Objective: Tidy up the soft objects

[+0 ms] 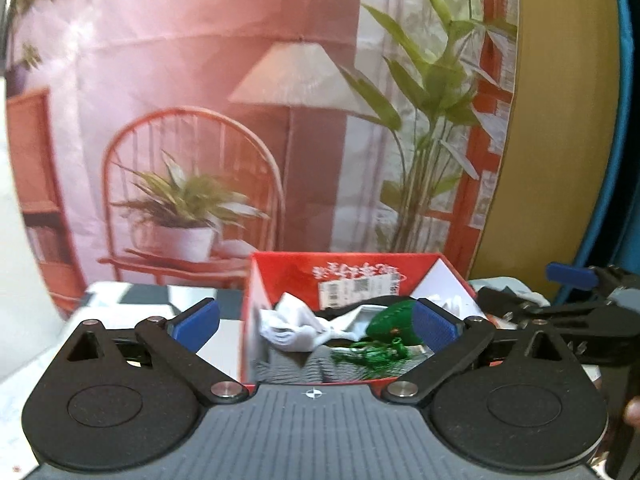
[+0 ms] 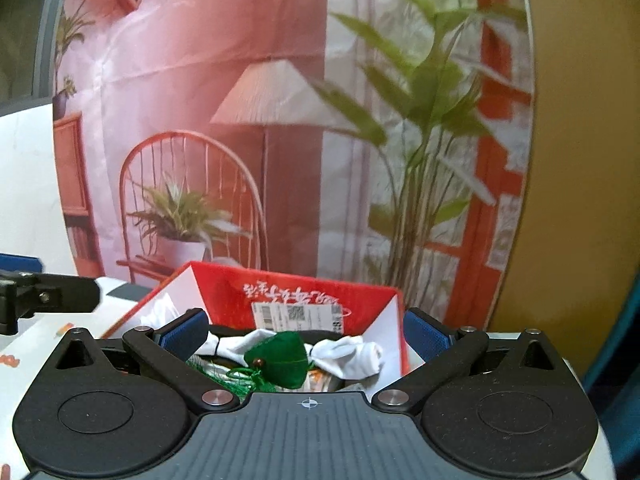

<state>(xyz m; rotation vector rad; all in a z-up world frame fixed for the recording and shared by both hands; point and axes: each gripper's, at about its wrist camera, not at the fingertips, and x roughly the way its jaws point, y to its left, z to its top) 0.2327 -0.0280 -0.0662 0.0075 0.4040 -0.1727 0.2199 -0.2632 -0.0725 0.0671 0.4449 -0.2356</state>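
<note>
While both grippers hang above the table with nothing between their pads, the soft things lie heaped in an open red cardboard box with a white shipping label stuck on its inner far wall under white script. On top of the heap sits a green fabric pouch, shaped like a plump wedge; in the right wrist view its long axis runs across the picture, the narrow tip with a small dark bead pointing left and the broad end pointing right. A bunch of green tassel cords trails from the pouch toward the near wall of the box. A white sock, crumpled and twisted, lies to the left of the pouch in the left wrist view, its length running roughly side to side, and a second white bundle shows to the right of the pouch in the right wrist view. Under them a grey ribbed knit piece fills the bottom of the box. The left gripper has its blue pads spread as wide as they go, straddling the box without touching its contents. The right gripper is likewise fully spread and empty. A printed backdrop of a lamp, chair and plants stands behind the box.
</note>
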